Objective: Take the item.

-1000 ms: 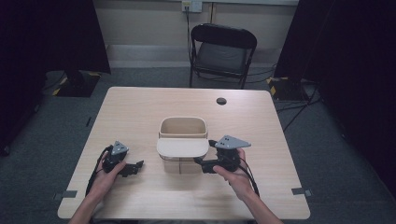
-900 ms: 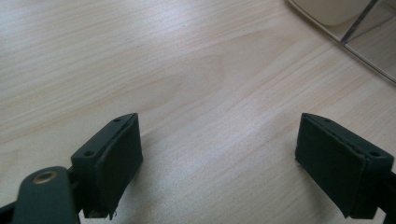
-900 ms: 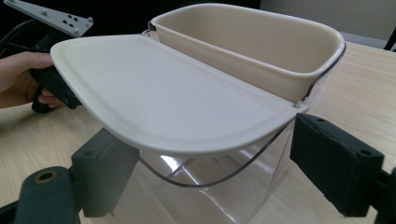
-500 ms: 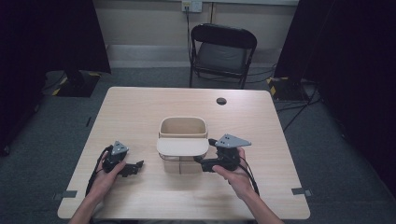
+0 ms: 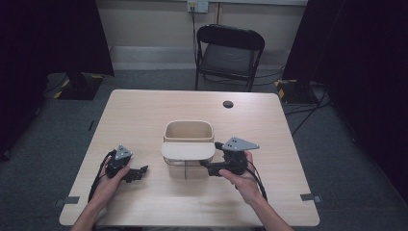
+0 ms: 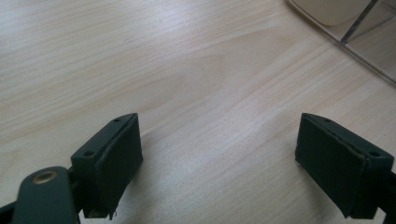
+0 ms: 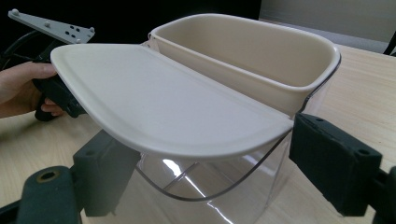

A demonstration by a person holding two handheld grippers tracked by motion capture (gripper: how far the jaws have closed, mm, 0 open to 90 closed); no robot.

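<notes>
While both hands rest on the pale wooden table [image 5: 144,115], the right tongs [image 5: 207,168] stand spread around the near right corner of the clear plastic container with a cream insert and a flat cream lid [image 5: 188,150], one jaw on either side of its transparent wall; whether the pads touch it I cannot tell. The container sits at the table's middle. The left tongs [image 5: 142,171] lie spread over bare wood, well left of it, pinching nothing.
</notes>
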